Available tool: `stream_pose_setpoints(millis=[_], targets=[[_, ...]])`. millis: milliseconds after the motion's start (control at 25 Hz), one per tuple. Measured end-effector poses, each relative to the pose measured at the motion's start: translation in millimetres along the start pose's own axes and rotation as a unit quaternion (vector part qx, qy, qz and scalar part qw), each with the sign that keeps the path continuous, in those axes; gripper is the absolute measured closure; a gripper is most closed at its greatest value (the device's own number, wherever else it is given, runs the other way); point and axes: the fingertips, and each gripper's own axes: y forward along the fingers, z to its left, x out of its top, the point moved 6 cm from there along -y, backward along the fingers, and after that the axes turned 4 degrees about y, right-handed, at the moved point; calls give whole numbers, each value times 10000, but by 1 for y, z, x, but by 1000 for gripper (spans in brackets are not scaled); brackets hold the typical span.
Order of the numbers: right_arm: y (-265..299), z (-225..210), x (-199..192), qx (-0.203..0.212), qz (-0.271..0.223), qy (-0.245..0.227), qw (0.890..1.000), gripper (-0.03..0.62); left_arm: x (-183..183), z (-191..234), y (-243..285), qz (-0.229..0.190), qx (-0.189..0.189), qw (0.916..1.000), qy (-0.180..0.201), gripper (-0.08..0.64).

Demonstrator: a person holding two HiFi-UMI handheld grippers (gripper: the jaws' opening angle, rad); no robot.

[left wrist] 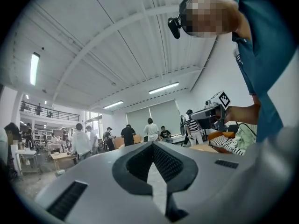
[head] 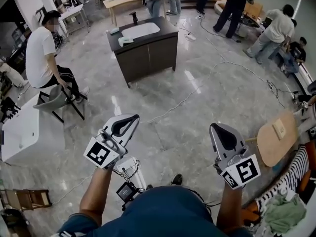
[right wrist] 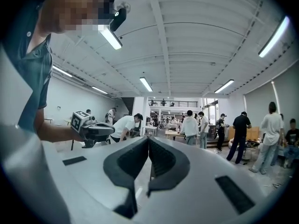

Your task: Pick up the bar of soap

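Observation:
A dark vanity cabinet [head: 148, 53] with a white basin [head: 140, 30] and a black tap [head: 134, 18] stands far ahead on the grey floor. On its top, left of the basin, lies a small pale block [head: 114, 30] that may be the bar of soap; a folded pale cloth [head: 125, 41] lies nearer. My left gripper [head: 129, 118] and right gripper [head: 219, 127] are held level, well short of the cabinet. Both are shut with nothing between the jaws. The left gripper view shows its own tips [left wrist: 152, 146] meeting, and the right gripper view shows its tips [right wrist: 148, 141] meeting.
A person [head: 42, 58] sits on a chair at the left. A white tub [head: 19, 132] stands at the near left. A cable [head: 168, 107] runs across the floor between me and the cabinet. A round wooden table [head: 276, 137] is at the right. Several people stand at the back.

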Motion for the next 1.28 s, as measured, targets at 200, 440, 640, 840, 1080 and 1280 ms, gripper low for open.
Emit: stream_pose_setpoints(millis=[200,440,640,840,1080,1280], targets=[[4,-47,0,222,-44,-24,9997,577,6,0,43,24,200,9998,36,558],[9,-94,-3,347,-95,-116,9993,577,11,1,90,-9,277,9995,144,559],[22,-117,-7,313,-105,-39,9994,577,8,10,115,68,189,9997,133,558],[51,-132,-11,54,30,-23,10000,577,-9,44,136,-19,-5,10000,7,558],[105,-130,-4,-135,110,-109,9998,577,-25,105,146,-191,-134,9997,-105,558],[150,-131,4,-264,110,-191,9994,577,-39,149,151,-285,-219,9992,-157,558]])
